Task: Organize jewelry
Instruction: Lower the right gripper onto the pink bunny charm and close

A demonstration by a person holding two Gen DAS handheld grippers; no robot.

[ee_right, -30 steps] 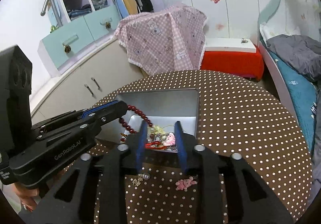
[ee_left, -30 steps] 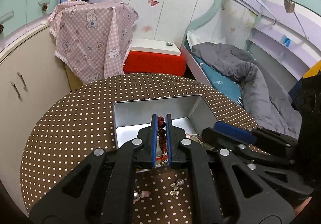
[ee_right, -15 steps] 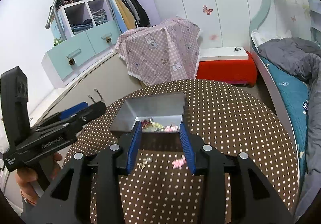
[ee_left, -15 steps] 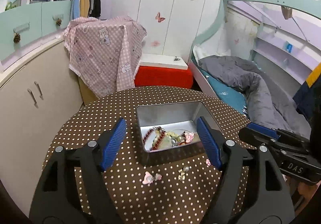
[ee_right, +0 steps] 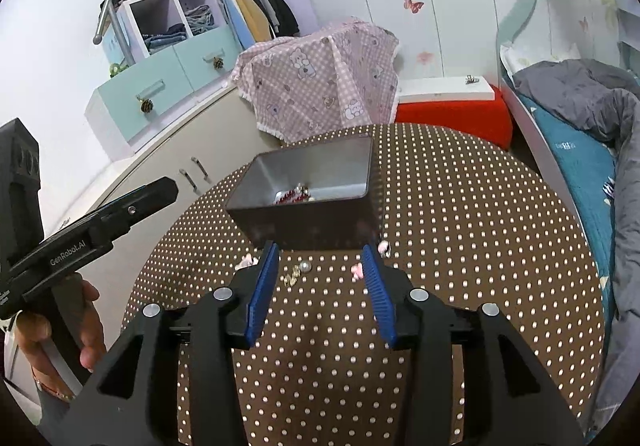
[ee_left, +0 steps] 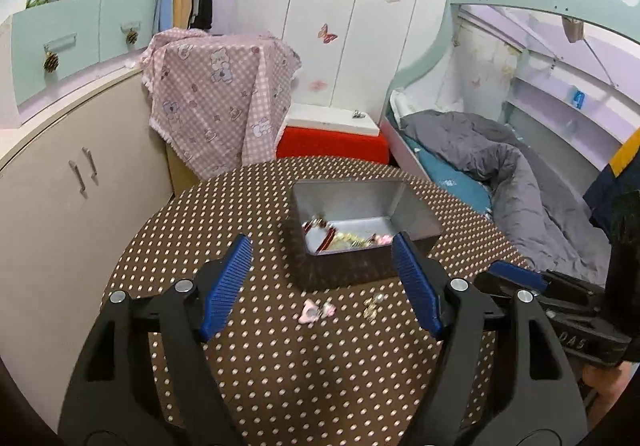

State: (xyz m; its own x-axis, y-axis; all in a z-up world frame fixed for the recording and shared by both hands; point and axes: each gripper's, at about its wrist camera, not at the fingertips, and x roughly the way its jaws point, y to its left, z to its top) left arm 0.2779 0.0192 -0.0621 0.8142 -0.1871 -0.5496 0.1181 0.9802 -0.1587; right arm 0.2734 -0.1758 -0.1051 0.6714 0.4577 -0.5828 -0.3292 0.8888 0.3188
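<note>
I hold my left claw [ee_left: 322, 278] and right claw [ee_right: 320, 278] spread and empty above the dotted tabletop [ee_left: 280, 366]; jewelry [ee_left: 344, 238] lies in the metal tin [ee_left: 416, 222], pink charms [ee_left: 316, 311] beside it.

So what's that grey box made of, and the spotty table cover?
The box looks like metal: dull silvery walls with a soft sheen, darker outside. The table cover seems to be cloth or vinyl, brown with printed pale dots; which one I cannot tell.

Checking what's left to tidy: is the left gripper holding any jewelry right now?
No, the left gripper is wide open and empty, with small jewelry pieces lying loose on the table.
</note>
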